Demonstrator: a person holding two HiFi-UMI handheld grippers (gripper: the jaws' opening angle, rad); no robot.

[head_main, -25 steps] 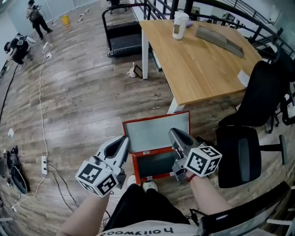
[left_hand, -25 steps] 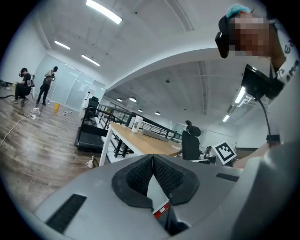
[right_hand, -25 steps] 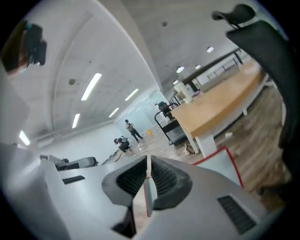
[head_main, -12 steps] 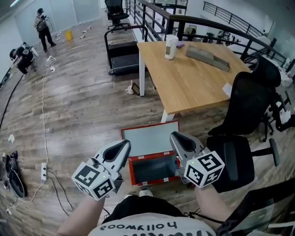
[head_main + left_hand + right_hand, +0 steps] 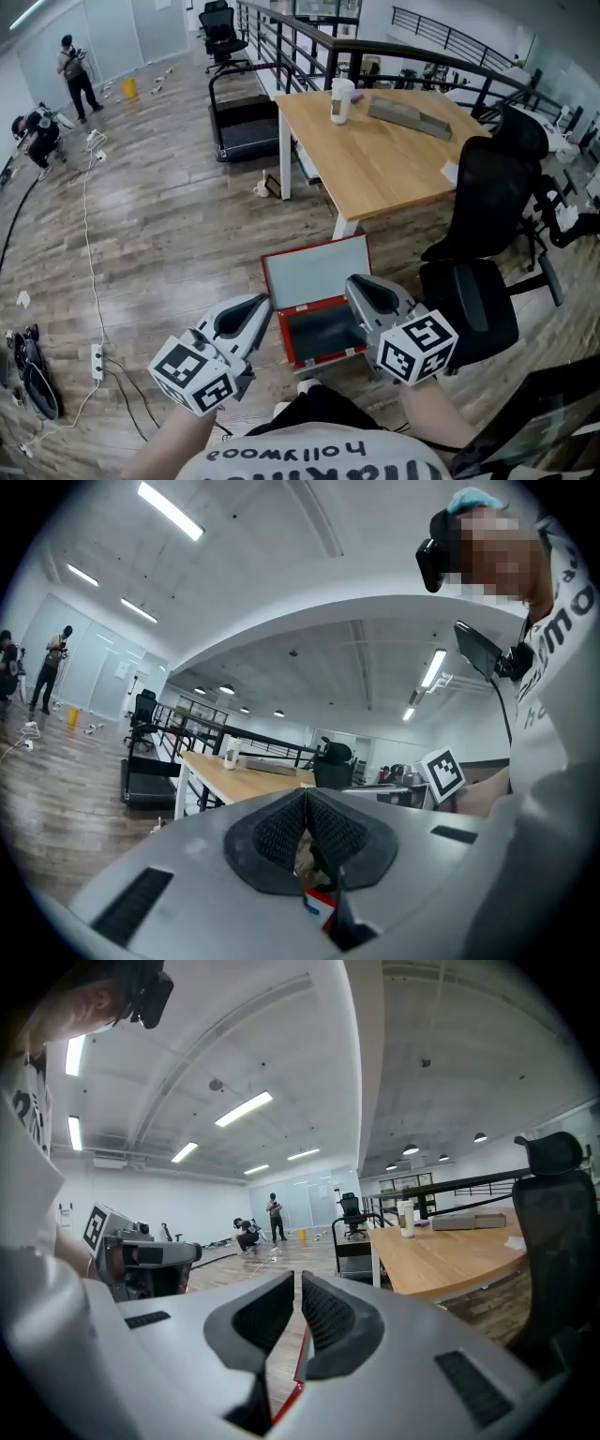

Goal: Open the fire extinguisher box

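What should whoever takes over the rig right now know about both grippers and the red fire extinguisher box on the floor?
Left gripper: jaws together, nothing held, raised to the left of the box.
Right gripper: jaws almost together, nothing between them, over the box's right edge in the head view.
Fire extinguisher box: on the wooden floor in front of the person, near the table and office chair. Its lid is swung back and the dark interior is exposed.
Done: the box is open.
Left: seemingly nothing; contents can't be made out.
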